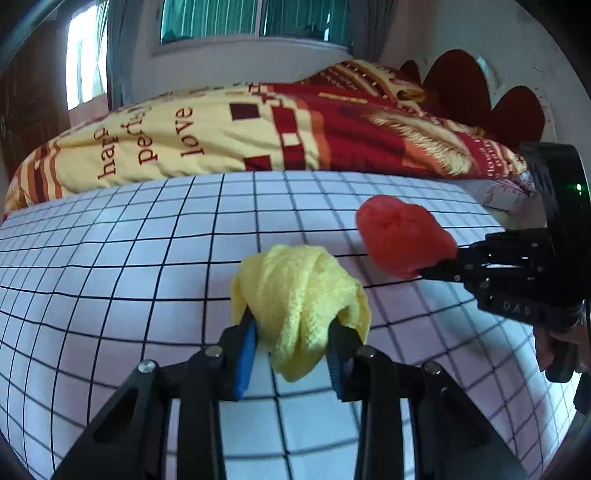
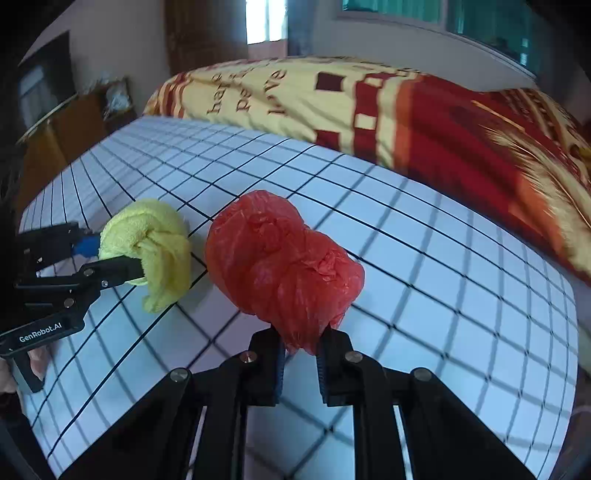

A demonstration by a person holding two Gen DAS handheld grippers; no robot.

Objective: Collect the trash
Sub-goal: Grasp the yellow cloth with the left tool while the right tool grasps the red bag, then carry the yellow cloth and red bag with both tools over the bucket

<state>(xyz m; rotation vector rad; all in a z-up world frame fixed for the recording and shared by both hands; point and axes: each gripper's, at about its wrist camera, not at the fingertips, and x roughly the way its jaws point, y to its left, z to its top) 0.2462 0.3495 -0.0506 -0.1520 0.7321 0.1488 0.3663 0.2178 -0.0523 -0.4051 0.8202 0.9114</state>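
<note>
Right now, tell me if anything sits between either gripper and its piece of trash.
Nothing does. The left gripper is shut on the yellow cloth, and the right gripper is shut on the red bag. No bin is in view.

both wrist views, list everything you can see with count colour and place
knotted yellow terry cloth: one, yellow, on the grid sheet, pinched in the left tool
crumpled red plastic bag: one, red, beside the cloth, pinched in the right tool
white sheet with black grid lines: one, white and black, covers the near bed surface
printed blanket: one, yellow and red with lettering, behind the sheet
window: one, teal glass, on the far wall
wooden cabinet: one, brown, left of the bed in the right wrist view
left tool: one, black with blue pads, shut on the cloth
right tool: one, black, shut on the bag
</note>
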